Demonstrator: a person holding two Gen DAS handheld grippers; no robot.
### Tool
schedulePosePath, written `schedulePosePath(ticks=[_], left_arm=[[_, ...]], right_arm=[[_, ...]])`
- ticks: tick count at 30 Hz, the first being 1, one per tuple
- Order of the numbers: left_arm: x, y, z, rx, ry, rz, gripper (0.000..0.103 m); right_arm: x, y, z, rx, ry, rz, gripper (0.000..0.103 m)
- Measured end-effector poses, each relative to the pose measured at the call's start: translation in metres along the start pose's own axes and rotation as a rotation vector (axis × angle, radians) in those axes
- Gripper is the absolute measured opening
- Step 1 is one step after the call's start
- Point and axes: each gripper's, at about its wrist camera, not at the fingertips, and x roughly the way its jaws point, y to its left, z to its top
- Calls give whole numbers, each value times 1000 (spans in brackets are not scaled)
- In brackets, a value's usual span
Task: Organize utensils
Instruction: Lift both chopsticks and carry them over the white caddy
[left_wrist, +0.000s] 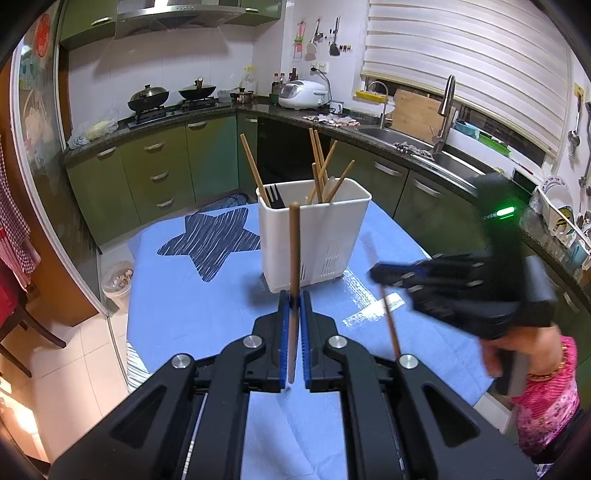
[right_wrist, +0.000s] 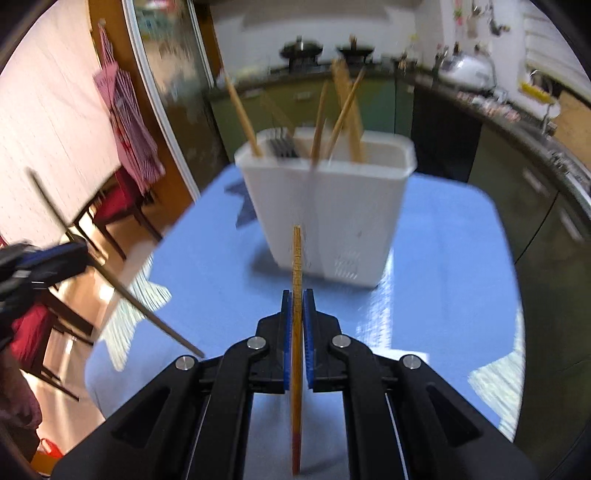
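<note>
Chopsticks upright, each pinched in a tilted-down hand-held gripper.

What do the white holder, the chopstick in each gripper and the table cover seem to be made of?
Holder: probably plastic, smooth matte white, with moulded drain slots low on its wall. Chopstick in the left gripper: likely wood or bamboo, plain matte brown. Chopstick in the right gripper: likely bamboo, yellowish with a reddish end. Table cover: looks like thin blue cloth, though shiny patches leave this open.
</note>
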Motion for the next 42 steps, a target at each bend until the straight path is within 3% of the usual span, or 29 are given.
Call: schedulePosePath(ticks=[9,19,32,37,42], left_arm=[[-5,1,9,2,-7,-3,6],[-14,-5,43,30,-17,-26,6],[-54,-9,140,55,-241,17,6],[-37,-8,169,49,-294,26,6],[-5,-8,180,45,-288,50,6]], right_arm=[[-98,-24,-1,28,-162,7,6],[-139,-28,32,7,-241,7,6],[-199,-27,94,-29,-374,-2,6],[-203,-35,105,-24,-385,-13,6],[-204,-44,115,-12,-397,-14,6]])
